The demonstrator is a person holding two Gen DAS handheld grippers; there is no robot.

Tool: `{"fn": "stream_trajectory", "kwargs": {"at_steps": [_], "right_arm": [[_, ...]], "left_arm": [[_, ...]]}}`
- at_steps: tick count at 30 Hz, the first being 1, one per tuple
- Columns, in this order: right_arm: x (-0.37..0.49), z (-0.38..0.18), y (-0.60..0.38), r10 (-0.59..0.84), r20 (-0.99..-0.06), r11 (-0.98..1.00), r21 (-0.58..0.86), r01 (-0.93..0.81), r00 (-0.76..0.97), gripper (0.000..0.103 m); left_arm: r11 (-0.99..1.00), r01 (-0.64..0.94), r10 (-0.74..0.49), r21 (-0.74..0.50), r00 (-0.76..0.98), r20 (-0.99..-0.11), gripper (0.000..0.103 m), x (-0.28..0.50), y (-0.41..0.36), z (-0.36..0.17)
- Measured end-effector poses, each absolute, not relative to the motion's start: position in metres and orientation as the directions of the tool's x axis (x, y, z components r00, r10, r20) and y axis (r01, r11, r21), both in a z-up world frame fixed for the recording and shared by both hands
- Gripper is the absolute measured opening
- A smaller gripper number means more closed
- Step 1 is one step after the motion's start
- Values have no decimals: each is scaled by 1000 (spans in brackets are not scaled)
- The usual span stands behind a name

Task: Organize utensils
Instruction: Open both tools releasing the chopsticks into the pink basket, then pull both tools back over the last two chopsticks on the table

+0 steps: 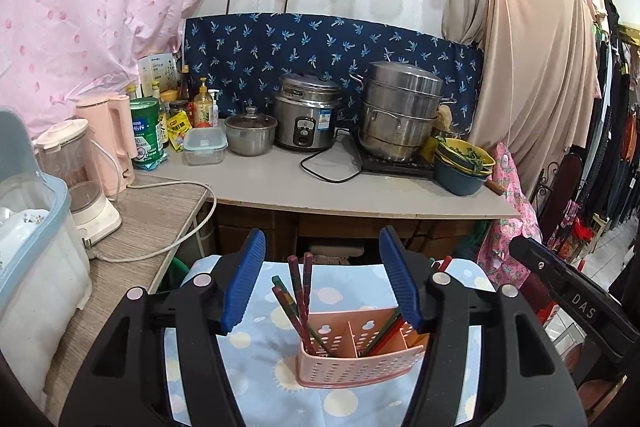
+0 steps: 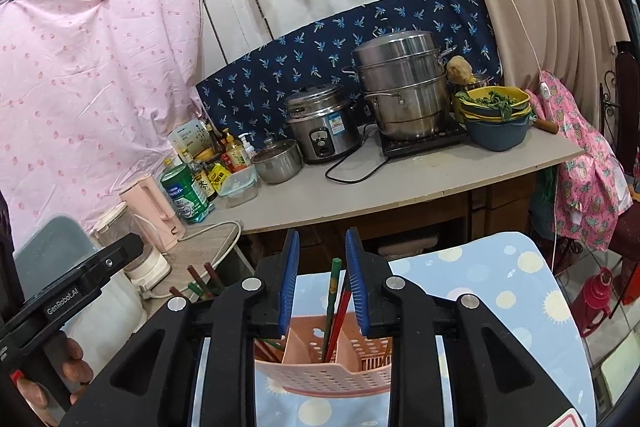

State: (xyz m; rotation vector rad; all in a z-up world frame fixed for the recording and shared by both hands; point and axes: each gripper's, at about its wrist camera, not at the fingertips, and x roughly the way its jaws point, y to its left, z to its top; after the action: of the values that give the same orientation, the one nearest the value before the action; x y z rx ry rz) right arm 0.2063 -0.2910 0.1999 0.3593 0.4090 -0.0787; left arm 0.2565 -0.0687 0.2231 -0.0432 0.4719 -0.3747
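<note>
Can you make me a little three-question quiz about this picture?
1. True or false: the chopsticks lie flat on the cloth.
2. What colour is the holder: A green, B pink, C black?
3. Fill in: the left hand-held gripper has its pads ____ of the chopsticks.

Key: 1 false, they stand in the holder. 2 B. 3 clear; the right hand-held gripper is open too.
</note>
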Motion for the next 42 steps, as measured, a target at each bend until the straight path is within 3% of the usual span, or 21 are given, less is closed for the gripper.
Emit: {"fn": "stream_trajectory", "kwargs": {"at_steps": [25,42], "right_arm": [[119,180,-264,6,-432,947,292,133,902,27],[30,42,-212,26,-689,979,164,120,724,29]], "left_arm": [[941,334,-318,-55,818,-479,57,178,-57,196],[954,299,-229,-7,716,-660,57,113,-38,71]]}}
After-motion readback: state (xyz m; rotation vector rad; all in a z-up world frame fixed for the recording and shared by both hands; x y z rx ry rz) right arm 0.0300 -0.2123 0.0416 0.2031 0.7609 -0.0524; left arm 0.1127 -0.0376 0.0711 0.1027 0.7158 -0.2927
